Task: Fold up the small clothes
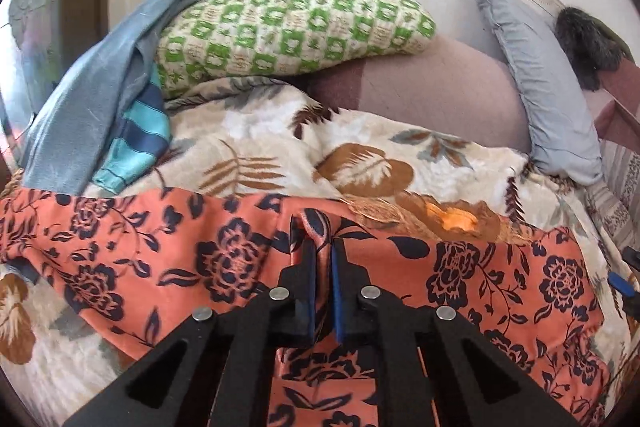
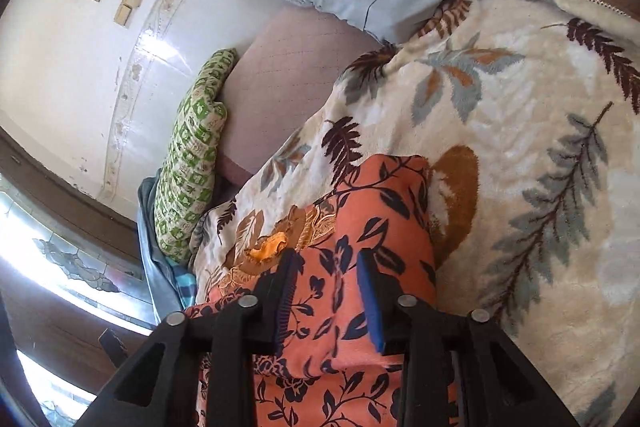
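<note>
- Our left gripper has its jaws drawn almost together, pinching a raised ridge of the thin orange cloth with a dark navy flower print, which spreads flat to both sides of it over the bed.
- Our right gripper stands moderately wide; a bunched part of the same garment lies between its fingers, but we cannot tell whether the pads press on it.
- We judge the folding to be at an early stage: the cloth lies mostly as one broad layer, slightly rumpled, with no neat crease or stacked square visible, so the main folds remain.
- The fabric looks light and limp, so it will probably sag and slip when lifted.
- Just beyond the left gripper lies the plush cream blanket with brown and grey leaf shapes, thick and fuzzy, carrying the garment.
- Further ahead and to the left hang a blue-grey cloth and a turquoise-and-navy striped piece, both unfolded.
- Farthest ahead rest a green-and-cream checked quilted pillow and, to the right, a pale blue pillow.
</note>
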A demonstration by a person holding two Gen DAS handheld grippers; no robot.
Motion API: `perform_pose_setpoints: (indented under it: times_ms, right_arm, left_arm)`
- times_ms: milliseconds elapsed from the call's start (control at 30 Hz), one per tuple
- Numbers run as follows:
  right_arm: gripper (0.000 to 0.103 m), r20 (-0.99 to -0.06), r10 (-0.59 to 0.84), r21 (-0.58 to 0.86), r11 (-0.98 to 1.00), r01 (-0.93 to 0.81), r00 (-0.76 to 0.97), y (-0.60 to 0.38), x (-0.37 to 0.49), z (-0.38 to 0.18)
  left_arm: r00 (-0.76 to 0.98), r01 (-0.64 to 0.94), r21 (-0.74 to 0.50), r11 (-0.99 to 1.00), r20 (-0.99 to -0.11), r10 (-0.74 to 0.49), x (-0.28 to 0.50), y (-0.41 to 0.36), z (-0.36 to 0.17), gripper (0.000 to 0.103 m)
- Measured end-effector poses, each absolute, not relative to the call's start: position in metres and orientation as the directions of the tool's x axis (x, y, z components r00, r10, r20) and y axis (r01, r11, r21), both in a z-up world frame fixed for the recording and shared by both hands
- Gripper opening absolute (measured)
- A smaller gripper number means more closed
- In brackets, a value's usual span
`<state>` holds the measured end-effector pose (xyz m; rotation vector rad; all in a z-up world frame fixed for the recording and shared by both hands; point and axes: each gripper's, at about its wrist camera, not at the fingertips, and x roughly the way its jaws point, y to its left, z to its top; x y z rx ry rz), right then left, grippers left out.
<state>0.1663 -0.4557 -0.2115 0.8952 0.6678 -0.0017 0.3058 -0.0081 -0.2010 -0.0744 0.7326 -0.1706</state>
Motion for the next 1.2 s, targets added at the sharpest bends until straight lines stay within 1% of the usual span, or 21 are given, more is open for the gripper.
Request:
perform_pose_setpoints:
  times_ms: [33, 67, 200, 267, 333, 367, 400, 433, 467, 500, 600, 700, 733, 767, 833, 867, 933, 1000, 1067, 1100, 1200]
  right_arm:
    - [0.07, -0.527, 0.257, 0.719, 0.643, 0.263, 0.81, -0.453, 0.166, -0.21]
    - [0.071, -0.514, 0.257, 0.721, 0.647, 0.25, 0.818, -0.452, 0.167, -0.209]
    - [0.071, -0.495, 0.344, 0.766, 0.607, 0.213, 0.798, -0.441, 0.182, -0.224]
    - [0.071, -0.529, 0.392, 0.768, 0.598, 0.229, 0.753, -0.432, 0.195, -0.241]
    - [0.07, -0.621, 0.431, 0.736, 0.607, 0.299, 0.655, -0.424, 0.21, -0.268]
    - [0.068, -0.677, 0.443, 0.707, 0.612, 0.353, 0.588, -0.42, 0.216, -0.285]
    - [0.054, -0.697, 0.431, 0.691, 0.617, 0.376, 0.573, -0.42, 0.216, -0.292]
    - [0.049, -0.701, 0.412, 0.684, 0.621, 0.384, 0.582, -0.421, 0.214, -0.29]
    - [0.048, -0.697, 0.417, 0.688, 0.619, 0.379, 0.583, -0.422, 0.213, -0.286]
    - [0.049, -0.691, 0.408, 0.688, 0.626, 0.367, 0.597, -0.421, 0.211, -0.281]
    - [0.049, -0.663, 0.375, 0.67, 0.684, 0.289, 0.648, -0.409, 0.208, -0.262]
    - [0.049, -0.607, 0.402, 0.677, 0.713, 0.182, 0.685, -0.388, 0.211, -0.249]
    - [0.049, -0.613, 0.407, 0.663, 0.731, 0.161, 0.677, -0.379, 0.215, -0.25]
    - [0.049, -0.651, 0.398, 0.632, 0.755, 0.172, 0.646, -0.37, 0.221, -0.256]
    - [0.051, -0.76, 0.381, 0.564, 0.789, 0.244, 0.527, -0.36, 0.235, -0.285]
    - [0.051, -0.745, 0.366, 0.568, 0.787, 0.243, 0.557, -0.36, 0.232, -0.285]
    - [0.051, -0.718, 0.39, 0.606, 0.758, 0.241, 0.576, -0.362, 0.229, -0.276]
    - [0.051, -0.65, 0.445, 0.667, 0.722, 0.182, 0.616, -0.363, 0.222, -0.267]
    - [0.051, -0.627, 0.441, 0.662, 0.737, 0.14, 0.642, -0.36, 0.215, -0.257]
    - [0.051, -0.615, 0.441, 0.66, 0.741, 0.122, 0.654, -0.357, 0.214, -0.253]
    - [0.051, -0.578, 0.472, 0.685, 0.724, 0.08, 0.666, -0.347, 0.211, -0.248]
  left_arm:
    - [0.739, 0.1, -0.128, 0.987, -0.655, -0.16, 0.308, 0.0, -0.2, 0.006]
    - [0.738, 0.082, -0.129, 0.988, -0.659, -0.147, 0.311, 0.006, -0.202, 0.006]
    - [0.688, 0.031, -0.069, 0.997, -0.723, -0.071, 0.322, 0.007, -0.22, 0.008]
    - [0.673, 0.015, -0.032, 0.999, -0.739, -0.033, 0.323, 0.004, -0.226, 0.01]
    - [0.663, 0.007, -0.032, 0.999, -0.748, -0.029, 0.325, 0.007, -0.227, 0.013]
    - [0.664, -0.006, -0.041, 0.999, -0.747, -0.027, 0.325, 0.012, -0.226, 0.019]
    - [0.667, -0.024, -0.055, 0.998, -0.745, -0.025, 0.325, 0.018, -0.223, 0.031]
    - [0.673, -0.049, -0.072, 0.996, -0.739, -0.02, 0.323, 0.027, -0.219, 0.04]
    - [0.684, -0.081, -0.088, 0.993, -0.73, -0.009, 0.321, 0.037, -0.215, 0.055]
    - [0.697, -0.114, -0.103, 0.988, -0.718, 0.006, 0.319, 0.048, -0.211, 0.062]
    - [0.712, -0.212, -0.135, 0.968, -0.7, 0.058, 0.312, 0.084, -0.199, 0.068]
    - [0.703, -0.335, -0.13, 0.933, -0.694, 0.156, 0.294, 0.128, -0.19, 0.071]
    - [0.699, -0.379, -0.121, 0.918, -0.687, 0.198, 0.284, 0.143, -0.188, 0.072]
    - [0.687, -0.426, -0.108, 0.898, -0.685, 0.243, 0.275, 0.158, -0.186, 0.076]
    - [0.658, -0.509, -0.098, 0.855, -0.684, 0.314, 0.255, 0.189, -0.185, 0.079]
    - [0.638, -0.537, -0.101, 0.838, -0.697, 0.326, 0.248, 0.205, -0.185, 0.079]
    - [0.6, -0.561, -0.129, 0.818, -0.744, 0.295, 0.235, 0.235, -0.187, 0.079]
    - [0.574, -0.574, -0.146, 0.806, -0.773, 0.269, 0.226, 0.263, -0.183, 0.079]
    - [0.552, -0.605, -0.164, 0.779, -0.791, 0.263, 0.221, 0.288, -0.175, 0.079]
    - [0.556, -0.612, -0.195, 0.766, -0.795, 0.243, 0.22, 0.298, -0.171, 0.079]
    - [0.557, -0.63, -0.339, 0.698, -0.824, 0.102, 0.232, 0.323, -0.173, 0.081]
